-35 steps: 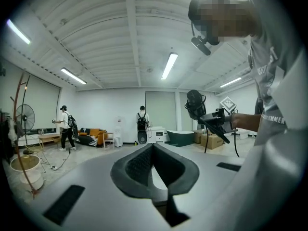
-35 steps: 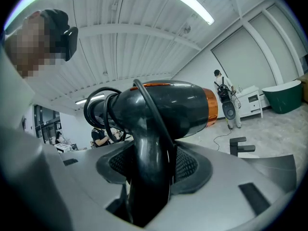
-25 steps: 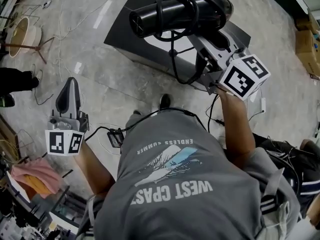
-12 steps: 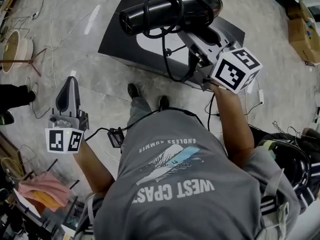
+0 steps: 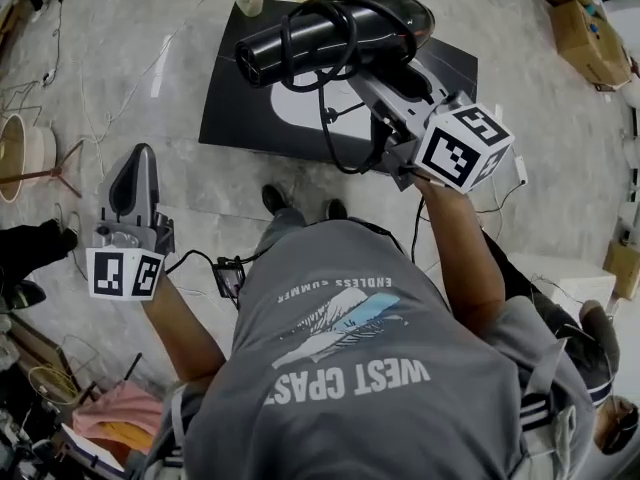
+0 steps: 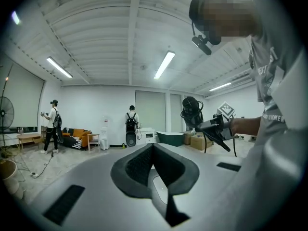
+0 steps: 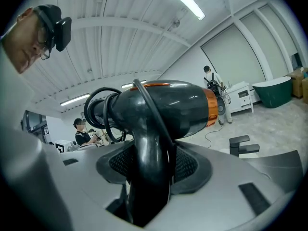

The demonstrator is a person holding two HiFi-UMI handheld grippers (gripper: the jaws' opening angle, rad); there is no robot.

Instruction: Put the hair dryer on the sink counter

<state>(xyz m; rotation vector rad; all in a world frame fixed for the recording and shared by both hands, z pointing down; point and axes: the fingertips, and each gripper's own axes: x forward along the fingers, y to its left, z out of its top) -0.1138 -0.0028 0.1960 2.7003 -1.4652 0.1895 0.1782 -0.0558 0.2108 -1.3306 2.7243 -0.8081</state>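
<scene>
A black hair dryer (image 5: 330, 33) with an orange ring (image 7: 211, 106) has its cord looped round the body. My right gripper (image 5: 388, 76) is shut on its handle (image 7: 150, 172) and holds it in the air over the sink counter (image 5: 235, 113), a dark slab with a white oval basin (image 5: 300, 98). My left gripper (image 5: 139, 156) hangs out to the left above the floor, away from the counter, jaws shut with nothing between them (image 6: 154, 146). From the left gripper view the hair dryer (image 6: 191, 110) shows at the right, in the right gripper.
A pale cup (image 5: 250, 3) stands at the counter's far left corner. Cardboard boxes (image 5: 580, 28) lie at the upper right, cables cross the floor, and a round stand (image 5: 25, 153) is at the left. The person's feet (image 5: 300, 203) are at the counter's near edge. Other people stand across the room (image 6: 131, 124).
The person has stepped up to the counter, which now lies closer and fuller in view. The right gripper with the hair dryer has come over it. The left gripper keeps its place at the left.
</scene>
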